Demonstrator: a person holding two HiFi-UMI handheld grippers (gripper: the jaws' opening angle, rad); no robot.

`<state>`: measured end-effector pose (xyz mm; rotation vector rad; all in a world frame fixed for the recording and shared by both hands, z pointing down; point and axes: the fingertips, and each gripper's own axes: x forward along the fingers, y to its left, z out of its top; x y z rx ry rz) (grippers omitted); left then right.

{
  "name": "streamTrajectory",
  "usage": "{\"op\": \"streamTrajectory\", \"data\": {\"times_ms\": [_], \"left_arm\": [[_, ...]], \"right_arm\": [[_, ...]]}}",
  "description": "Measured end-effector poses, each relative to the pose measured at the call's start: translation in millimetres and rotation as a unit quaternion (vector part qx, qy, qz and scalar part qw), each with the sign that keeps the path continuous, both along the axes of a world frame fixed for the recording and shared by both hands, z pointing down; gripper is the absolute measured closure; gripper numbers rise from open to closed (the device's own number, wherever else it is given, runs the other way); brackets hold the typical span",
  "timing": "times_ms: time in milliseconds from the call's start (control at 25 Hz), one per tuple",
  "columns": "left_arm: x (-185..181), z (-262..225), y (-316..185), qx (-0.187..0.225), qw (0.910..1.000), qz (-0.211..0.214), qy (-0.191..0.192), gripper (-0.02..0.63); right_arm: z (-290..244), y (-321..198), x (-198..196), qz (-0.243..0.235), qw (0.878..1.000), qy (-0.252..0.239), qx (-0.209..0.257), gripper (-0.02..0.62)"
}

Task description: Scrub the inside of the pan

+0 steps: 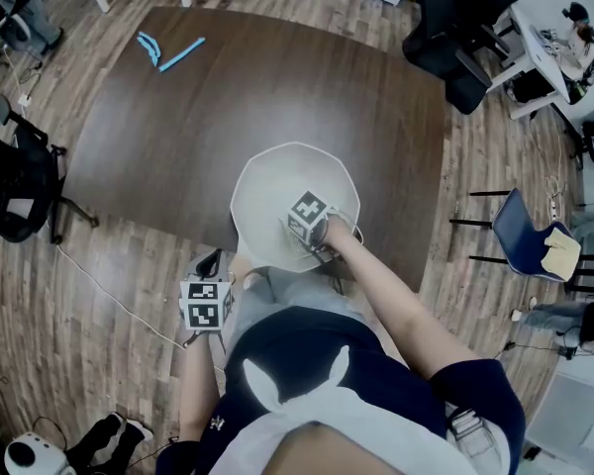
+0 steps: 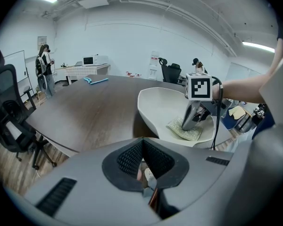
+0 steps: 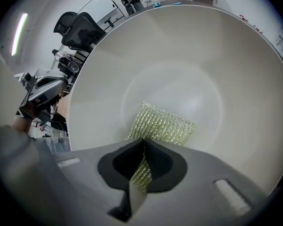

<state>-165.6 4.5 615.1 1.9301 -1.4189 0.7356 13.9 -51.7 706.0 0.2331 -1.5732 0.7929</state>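
A white pan [image 1: 277, 171] sits on the near edge of the dark table [image 1: 178, 137]. Inside it lies a yellow-green scrub pad [image 3: 162, 124], low on the near wall. My right gripper [image 1: 324, 249] points steeply down into the pan and is shut on one edge of the pad [image 2: 181, 131], pressing it against the pan's inner surface [image 3: 203, 55]. My left gripper [image 1: 214, 263] stays just outside the pan's near-left rim. Its jaws are shut on a thin copper-coloured piece [image 2: 153, 199] that looks like the pan's handle, mostly hidden. From the left gripper view the pan [image 2: 155, 105] and right gripper [image 2: 188, 125] stand ahead to the right.
Two light-blue items [image 1: 168, 52] lie at the table's far left. Black office chairs stand at the far right [image 1: 465, 28] and at the left [image 1: 15, 181], and a blue chair [image 1: 525, 236] is on the right. A cable [image 1: 109, 295] trails over the wooden floor.
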Motion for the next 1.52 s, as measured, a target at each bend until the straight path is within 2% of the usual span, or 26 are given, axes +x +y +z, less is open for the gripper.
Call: {"op": "streamTrajectory", "data": {"times_ms": [320,640,920,1160,1520], "left_arm": [[1.8,-2.9,-2.6,-0.003,1.0000,-0.004,-0.005,0.603],[1.4,-3.6,-5.9,-0.005,1.0000,-0.005,-0.007,0.604],[1.7,-1.2,-5.3,-0.008,0.9999,-0.005,-0.006,0.603],[3.7,-1.9,-6.9,-0.010,0.9999,-0.002,-0.004,0.603],[4.7,-0.2,-4.0,-0.012,0.9999,-0.001,-0.001,0.603]], "right_arm": [[-4.1,5.3,-20.0,0.016,0.999,-0.043,0.002,0.581],[-9.0,-1.0,-41.9,0.027,0.994,-0.097,0.029,0.581],[-16.0,-8.4,-69.4,-0.009,0.984,-0.142,0.110,0.581],[-23.0,-28.1,-85.0,-0.082,0.960,-0.141,0.227,0.581],[-18.0,-45.7,-90.1,-0.118,0.943,-0.117,0.290,0.580]]}}
